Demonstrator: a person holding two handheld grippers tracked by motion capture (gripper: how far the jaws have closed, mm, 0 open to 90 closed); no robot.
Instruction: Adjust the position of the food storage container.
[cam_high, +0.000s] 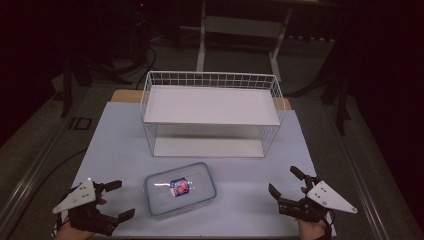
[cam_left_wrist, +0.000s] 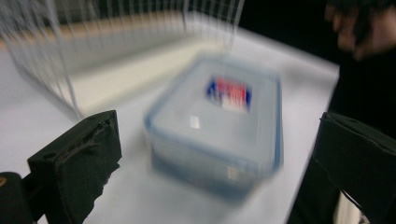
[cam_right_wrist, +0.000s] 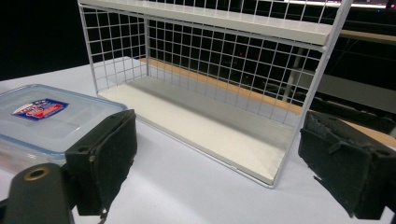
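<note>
A clear plastic box (cam_high: 180, 189) with a blue-rimmed lid and a red and blue label lies flat on the white table, front centre. It appears blurred straight ahead (cam_left_wrist: 217, 126) in the left gripper view and at the left edge (cam_right_wrist: 42, 119) in the right gripper view. My left gripper (cam_high: 120, 200) stands open at the front left, a short way left of the box, nothing between its jaws. My right gripper (cam_high: 286, 182) stands open at the front right, apart from the box, jaws wide and empty. A white wire rack (cam_high: 212, 115) with two shelves stands behind the box.
The rack (cam_right_wrist: 210, 88) opens toward the front, and its lower shelf (cam_high: 207, 146) and upper shelf (cam_high: 212, 105) are bare. The white table cover (cam_high: 115, 145) ends close to the grippers at the front edge. Dark floor and stands lie beyond the table.
</note>
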